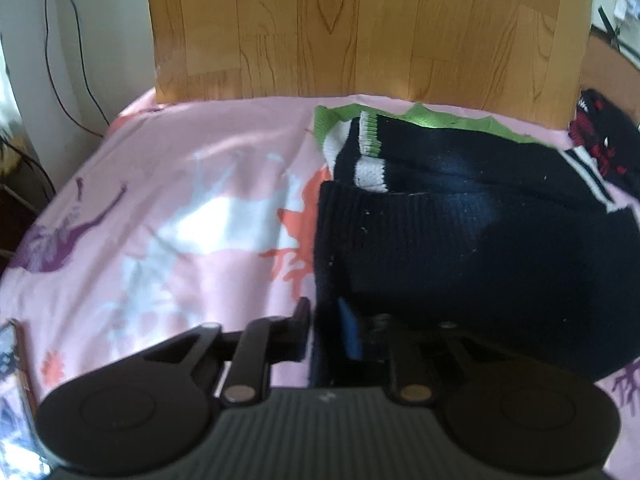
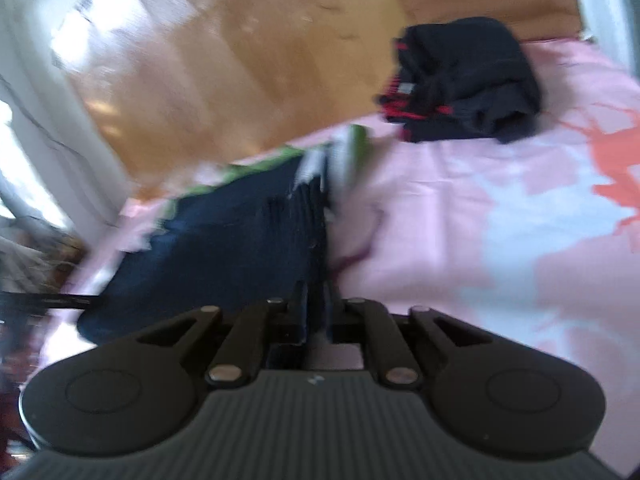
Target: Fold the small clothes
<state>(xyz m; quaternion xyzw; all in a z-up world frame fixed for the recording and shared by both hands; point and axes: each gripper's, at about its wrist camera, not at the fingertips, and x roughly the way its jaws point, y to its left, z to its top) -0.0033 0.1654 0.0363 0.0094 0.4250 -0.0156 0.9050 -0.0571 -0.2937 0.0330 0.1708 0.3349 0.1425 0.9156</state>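
A: Pink printed bedsheet [image 1: 168, 208], item one: covers the whole bed. Its far edge meets a wood-grain panel [image 1: 360, 28]; the left edge drops off near a white wall with dark cables [image 1: 68, 40]. The left half of the sheet is bare, open room.

B: And the navy knit garment [image 1: 460, 240]?

A: Item two: lies on the right half of the bed, reaching close to the far edge. White stripes and a green edge show at its far end. One layer is folded over another. Its near left edge sits in the left gripper [image 1: 324, 328].

B: State of that gripper?

A: Jaws nearly together, pinching the dark knit edge; the right-hand finger is mostly buried in cloth, a blue pad just visible.

B: The right gripper [image 2: 316, 312]?

A: Jaws narrowly closed on a ribbed navy edge of the same garment, seen in the right wrist view. That view is blurred with motion, so the stripes and green trim smear together.

B: Anything else?

A: Item three: a dark bundle with red markings [image 2: 464, 80], near the bed's far right corner, well apart from the navy garment. Whether it is folded or merely heaped I cannot tell. In the left wrist view it is cut off at the right edge.

B: Containers?

A: None listed.
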